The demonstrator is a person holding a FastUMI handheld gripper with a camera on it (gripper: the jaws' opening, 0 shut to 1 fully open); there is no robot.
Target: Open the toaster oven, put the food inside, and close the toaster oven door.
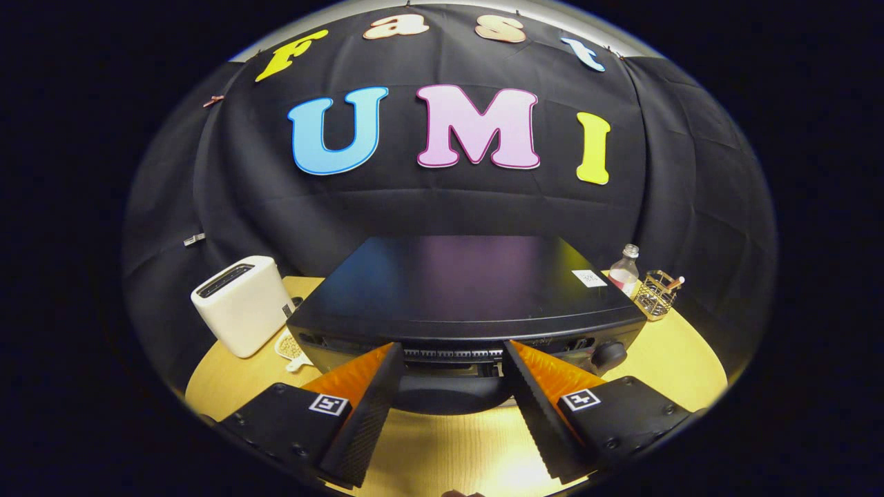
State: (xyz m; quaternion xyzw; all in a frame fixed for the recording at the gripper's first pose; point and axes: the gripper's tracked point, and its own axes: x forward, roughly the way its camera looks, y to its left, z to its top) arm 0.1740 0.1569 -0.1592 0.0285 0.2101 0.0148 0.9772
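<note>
step: we're lining up on the toaster oven (463,290), door not opened yet
gripper (452,355): fingers spread, nothing held
handle (449,397): between the fingers
next: pinch, pull down

the big black toaster oven with a flat glossy top (463,283) stands square ahead and blocks the middle of the light wooden table (442,449). the gripper (452,359) has its ridged black fingers spread wide, tips just at the oven's front edge, with the oven's dark curved handle (449,393) in the gap between them. bare table lies in front of the oven, under the fingers. left of the oven, a white slot toaster (242,304) and a small pale dish (290,345) narrow that side. right of the oven, a clear bottle (625,270) and a wire basket (656,293) stand near its rear corner; the table nearer the front there is open.
</note>
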